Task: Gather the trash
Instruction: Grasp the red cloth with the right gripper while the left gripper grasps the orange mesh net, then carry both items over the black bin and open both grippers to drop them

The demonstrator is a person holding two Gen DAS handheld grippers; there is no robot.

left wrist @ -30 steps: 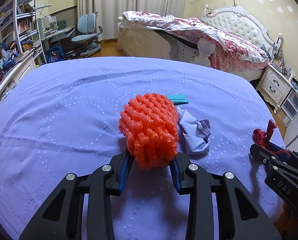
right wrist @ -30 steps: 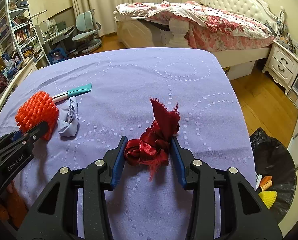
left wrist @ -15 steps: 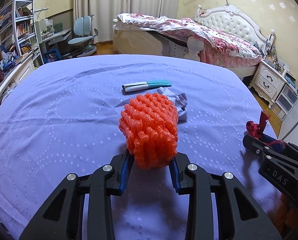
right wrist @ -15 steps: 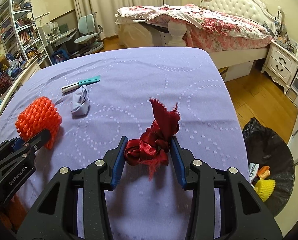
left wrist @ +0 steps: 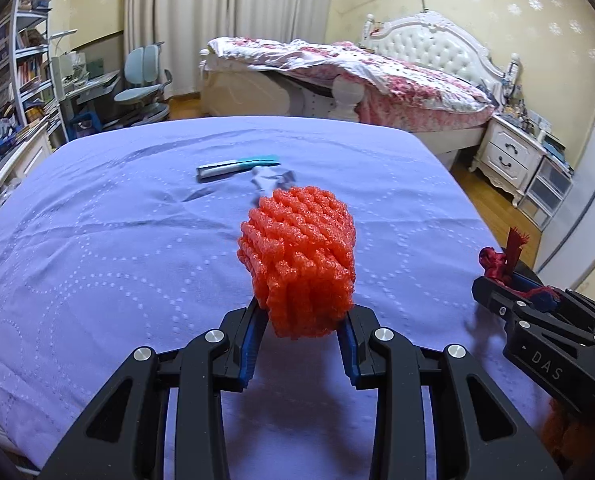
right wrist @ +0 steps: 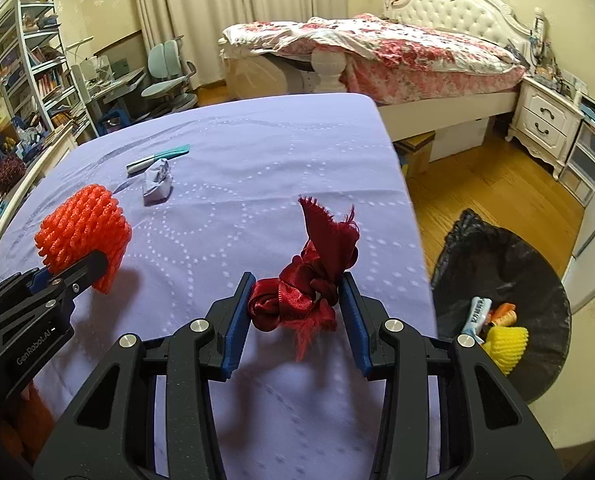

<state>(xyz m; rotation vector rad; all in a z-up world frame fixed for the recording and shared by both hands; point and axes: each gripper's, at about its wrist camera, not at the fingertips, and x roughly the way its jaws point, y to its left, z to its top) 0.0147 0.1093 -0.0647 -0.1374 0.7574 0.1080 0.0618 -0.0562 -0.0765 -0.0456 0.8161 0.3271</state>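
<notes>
My left gripper is shut on an orange foam fruit net, held above the purple tablecloth. The same net shows at the left of the right wrist view. My right gripper is shut on a dark red knotted ribbon, also seen at the right edge of the left wrist view as a ribbon. A crumpled lilac paper and a teal-and-white tube lie farther back on the cloth. A black-lined trash bin stands on the floor to the right, below the table edge.
The bin holds a yellow foam net and other litter. A bed stands behind the table, a white nightstand at the right, a desk chair and bookshelves at the left. Wooden floor lies between table and nightstand.
Both grippers, each still holding its piece, have drawn back and rightward from the paper and tube. The trash bin has come further into the right wrist view.
</notes>
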